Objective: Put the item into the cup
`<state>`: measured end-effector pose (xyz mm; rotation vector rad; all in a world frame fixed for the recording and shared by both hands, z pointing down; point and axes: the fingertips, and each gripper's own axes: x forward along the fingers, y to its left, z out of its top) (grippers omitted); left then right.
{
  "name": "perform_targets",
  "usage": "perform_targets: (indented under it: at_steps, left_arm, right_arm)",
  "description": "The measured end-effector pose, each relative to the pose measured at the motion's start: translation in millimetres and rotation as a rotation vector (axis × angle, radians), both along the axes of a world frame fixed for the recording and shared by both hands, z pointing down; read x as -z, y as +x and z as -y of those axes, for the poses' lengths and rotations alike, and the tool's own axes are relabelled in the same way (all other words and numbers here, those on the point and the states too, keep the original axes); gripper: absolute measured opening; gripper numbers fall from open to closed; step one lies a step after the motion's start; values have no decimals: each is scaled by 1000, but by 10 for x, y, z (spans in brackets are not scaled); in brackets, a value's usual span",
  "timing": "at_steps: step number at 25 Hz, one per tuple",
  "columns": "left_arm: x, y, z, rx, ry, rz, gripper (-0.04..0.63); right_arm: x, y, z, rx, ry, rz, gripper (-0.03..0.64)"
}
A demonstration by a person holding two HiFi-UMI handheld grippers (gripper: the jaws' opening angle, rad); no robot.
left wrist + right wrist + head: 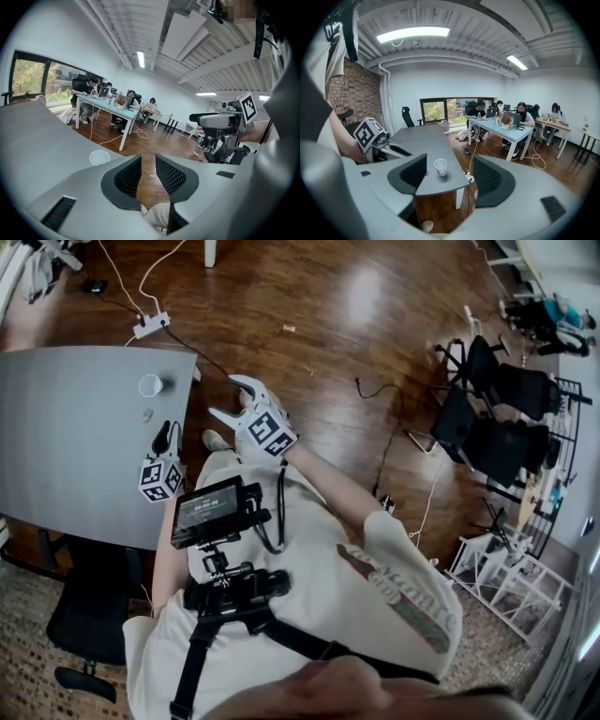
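The left gripper (169, 434) kept a narrow, empty gap between its jaws, over the table (66, 456) near the cup (150, 384). The right gripper (222, 396) gaped wide and empty past the table's edge, right of the cup, over open floor (309, 334). One small grey item (147, 414) lay just beside the single cup; only the head view showed it clearly.

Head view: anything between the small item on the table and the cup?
Nothing visible. The small item lies on the grey table close beside the white cup, apart from it, with only bare tabletop between the two. The cup stands upright.
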<state>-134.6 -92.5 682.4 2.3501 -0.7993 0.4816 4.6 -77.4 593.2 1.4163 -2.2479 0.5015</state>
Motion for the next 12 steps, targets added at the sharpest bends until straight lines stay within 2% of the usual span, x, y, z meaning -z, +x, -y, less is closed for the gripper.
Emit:
perform_targets:
  at_steps: [7,12]
  left_arm:
    - [-144,262,261,94,-13,39,109]
    - [-754,-324,466,218,-80,136,115]
  right_arm:
    - [-94,393,456,110,-29,-3,327]
    - [-597,-73,1074,260,-87,19,327]
